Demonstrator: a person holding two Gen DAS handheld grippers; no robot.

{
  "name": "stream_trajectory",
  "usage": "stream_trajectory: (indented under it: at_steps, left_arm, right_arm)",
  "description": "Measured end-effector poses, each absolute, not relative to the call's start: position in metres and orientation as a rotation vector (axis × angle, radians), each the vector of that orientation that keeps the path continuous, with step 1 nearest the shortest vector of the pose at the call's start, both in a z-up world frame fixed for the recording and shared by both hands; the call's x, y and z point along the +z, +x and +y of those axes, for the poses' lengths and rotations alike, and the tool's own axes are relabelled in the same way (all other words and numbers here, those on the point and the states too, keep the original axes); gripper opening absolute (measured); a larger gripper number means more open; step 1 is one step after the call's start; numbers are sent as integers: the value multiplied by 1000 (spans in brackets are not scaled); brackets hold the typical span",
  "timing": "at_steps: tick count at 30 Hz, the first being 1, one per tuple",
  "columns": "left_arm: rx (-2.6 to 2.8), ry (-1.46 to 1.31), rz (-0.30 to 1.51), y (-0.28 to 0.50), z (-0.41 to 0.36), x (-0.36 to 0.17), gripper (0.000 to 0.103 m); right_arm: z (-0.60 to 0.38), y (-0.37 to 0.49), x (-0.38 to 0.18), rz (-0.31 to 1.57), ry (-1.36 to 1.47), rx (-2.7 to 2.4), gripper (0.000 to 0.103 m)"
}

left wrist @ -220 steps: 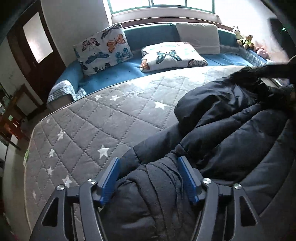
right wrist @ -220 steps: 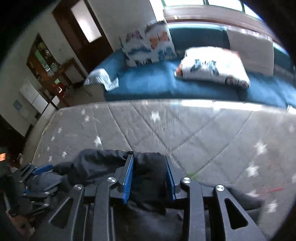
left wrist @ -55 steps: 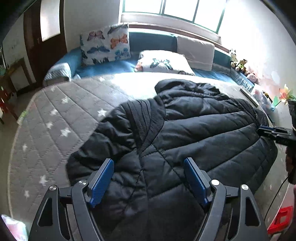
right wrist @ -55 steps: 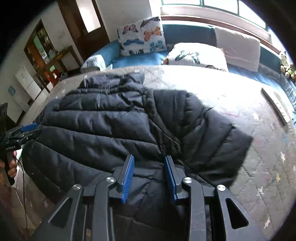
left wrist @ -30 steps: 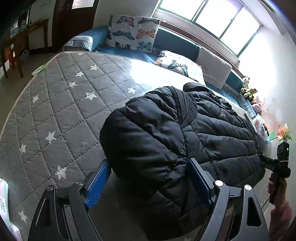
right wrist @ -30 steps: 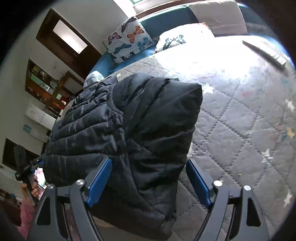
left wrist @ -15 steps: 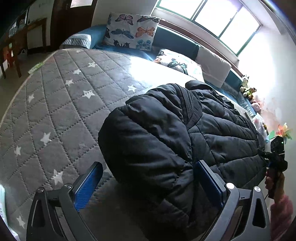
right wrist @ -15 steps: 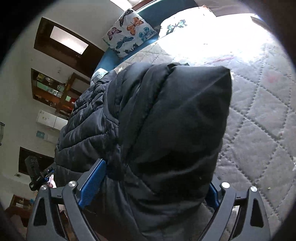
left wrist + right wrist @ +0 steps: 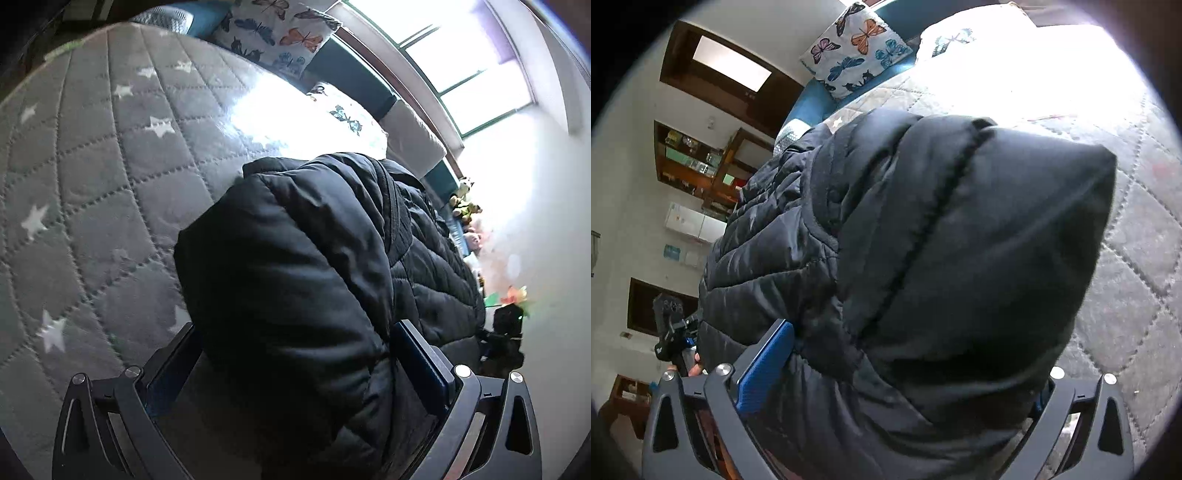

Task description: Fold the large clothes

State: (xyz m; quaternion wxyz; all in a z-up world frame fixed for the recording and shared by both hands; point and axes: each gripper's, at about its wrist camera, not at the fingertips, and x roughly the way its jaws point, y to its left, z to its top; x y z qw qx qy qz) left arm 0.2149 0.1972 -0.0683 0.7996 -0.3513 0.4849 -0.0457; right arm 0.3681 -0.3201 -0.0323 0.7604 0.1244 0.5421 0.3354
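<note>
A black quilted puffer jacket (image 9: 314, 266) lies on a grey star-patterned mattress (image 9: 92, 177). My left gripper (image 9: 295, 373) is open wide, its jaws on either side of a bulky folded jacket corner that fills the gap. My right gripper (image 9: 905, 373) is also open wide around the jacket's other corner (image 9: 960, 240); its right finger is mostly hidden behind the fabric. The opposite gripper shows small at the far jacket edge in each view: the right one in the left wrist view (image 9: 506, 332), the left one in the right wrist view (image 9: 674, 332).
Butterfly pillows (image 9: 284, 33) and a blue daybed (image 9: 812, 99) line the far side under bright windows. Stuffed toys (image 9: 465, 206) sit by the right wall. A wooden shelf unit (image 9: 698, 162) and a door stand past the mattress edge.
Both grippers have pushed in closer and lower onto the jacket's corners over the last second, so the fabric now fills the open jaws. The jacket itself has stayed spread out.
</note>
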Motion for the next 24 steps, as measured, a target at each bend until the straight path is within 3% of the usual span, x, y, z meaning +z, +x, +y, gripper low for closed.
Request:
stream_trajectory:
  at_steps: [15, 19, 24]
  left_arm:
    - [-235, -815, 1102, 252, 164, -88, 103]
    - [-232, -805, 1093, 251, 158, -86, 97]
    - [-216, -786, 1124, 263, 149, -91, 102]
  right_arm:
    - [-317, 369, -29, 1179, 275, 760, 103]
    - [-320, 364, -22, 1159, 284, 777, 90]
    - [-318, 367, -21, 1175, 243, 776, 93]
